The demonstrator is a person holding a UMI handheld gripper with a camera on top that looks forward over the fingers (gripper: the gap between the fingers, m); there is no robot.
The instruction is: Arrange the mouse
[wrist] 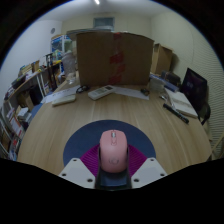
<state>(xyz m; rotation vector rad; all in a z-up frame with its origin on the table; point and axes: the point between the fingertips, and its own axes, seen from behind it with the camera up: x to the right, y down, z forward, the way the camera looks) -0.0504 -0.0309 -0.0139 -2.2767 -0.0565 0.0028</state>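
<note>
1. Wooden tabletop (60,125) fills the middle of the scene, with a large cardboard box (112,58) standing at its far side and shelves of clutter off at nine o'clock.
2. Closest in, the gripper (113,172) points forward, its two fingers at about seven and five o'clock.
3. Between those fingers sits a pink mouse (114,150), lengthwise along them. The magenta pads (92,160) show at either side of its body and seem to touch it, so the fingers look closed on the mouse, though the contact itself is partly hidden.
4. Under the mouse lies a round dark blue mouse mat (78,143), spreading out past the fingers on both sides. Whether the mouse rests on it or is held just above it, I cannot tell.
5. Farther out at twelve o'clock, a white keyboard (101,92) and some papers lie near the box; at two to three o'clock there is a dark monitor (196,85) with a book or pad in front of it.
6. As for progress, the mouse is already over the middle of the mat, roughly straight. What seems left is letting go and backing away.
</note>
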